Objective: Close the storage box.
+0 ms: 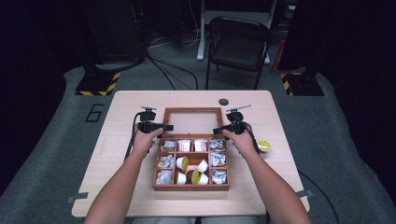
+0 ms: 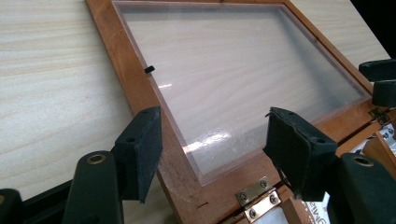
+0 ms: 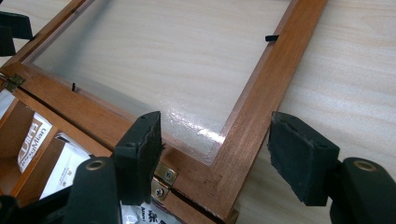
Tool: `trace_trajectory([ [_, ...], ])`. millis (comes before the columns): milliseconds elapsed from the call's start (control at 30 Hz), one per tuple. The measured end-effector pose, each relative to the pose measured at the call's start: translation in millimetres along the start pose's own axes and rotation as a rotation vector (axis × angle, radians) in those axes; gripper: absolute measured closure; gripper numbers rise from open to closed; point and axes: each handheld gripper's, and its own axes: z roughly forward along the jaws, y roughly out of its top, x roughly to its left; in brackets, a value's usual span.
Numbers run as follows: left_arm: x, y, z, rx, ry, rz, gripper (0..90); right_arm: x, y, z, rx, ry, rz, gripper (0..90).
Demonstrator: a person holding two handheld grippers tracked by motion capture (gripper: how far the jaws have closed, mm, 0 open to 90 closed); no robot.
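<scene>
At the hinged back edge of the wooden box, left hand-held gripper (image 2: 212, 151) sits low over the near left corner of the lid (image 1: 192, 110), jaws apart, one on each side of the frame corner, pads not pressing the wood. Right hand-held gripper (image 3: 217, 154) mirrors it at the opposite corner, jaws likewise apart and straddling the frame rail, nothing clamped. Lid lies fully open and flat on the desk (image 1: 121, 112) behind the box (image 1: 191, 187), its clear pane showing the desk grain through it; brass hinges (image 2: 257, 198) join it to the box. Box stands at desk centre, divided into compartments: silvery and white sachets (image 1: 217, 161) along the left, back and right cells, white cups (image 1: 202, 165) with green lids in the middle ones. One green-lidded cup (image 1: 264, 146) rests on the desk just right of the person's right hand (image 1: 242, 142). Folding chair (image 1: 238, 44) stands beyond the desk.
</scene>
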Motion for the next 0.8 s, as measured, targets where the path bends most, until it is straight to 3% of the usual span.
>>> trace_trajectory([
  [800, 8.5, -5.9, 4.0, 0.012, -0.004, -0.034, 36.0, -4.5, -0.5, 4.1, 0.016, 0.018, 0.025, 32.5],
])
